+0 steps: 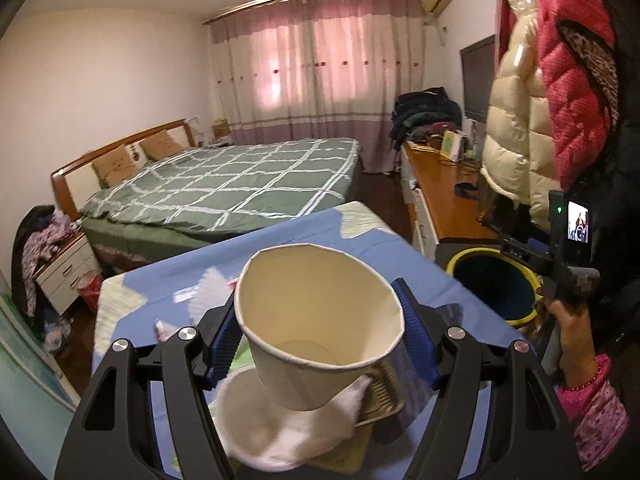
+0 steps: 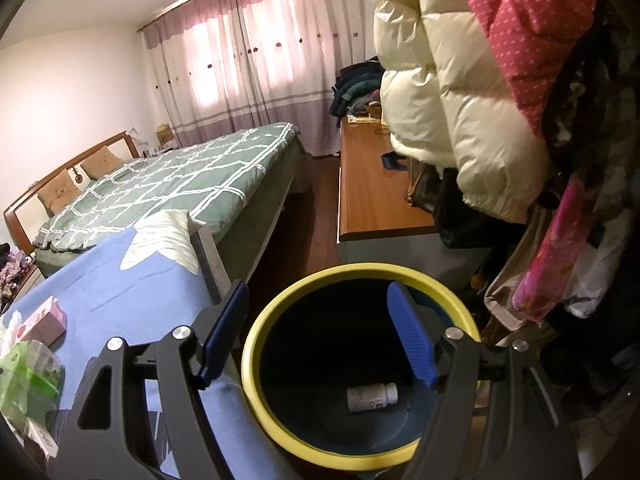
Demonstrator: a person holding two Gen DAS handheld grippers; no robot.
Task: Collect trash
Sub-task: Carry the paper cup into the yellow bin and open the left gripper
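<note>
No legible text anywhere.

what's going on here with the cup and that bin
A person is clearing trash off a table covered in a blue cloth. The left hand-held gripper is clamped on a squashed paper cup, held above a white bowl-shaped piece on the table. The right hand-held gripper hangs open and empty over a yellow-rimmed bin beside the table. A small white bottle already lies at the bottom of the bin; the cup is not in yet.
</note>
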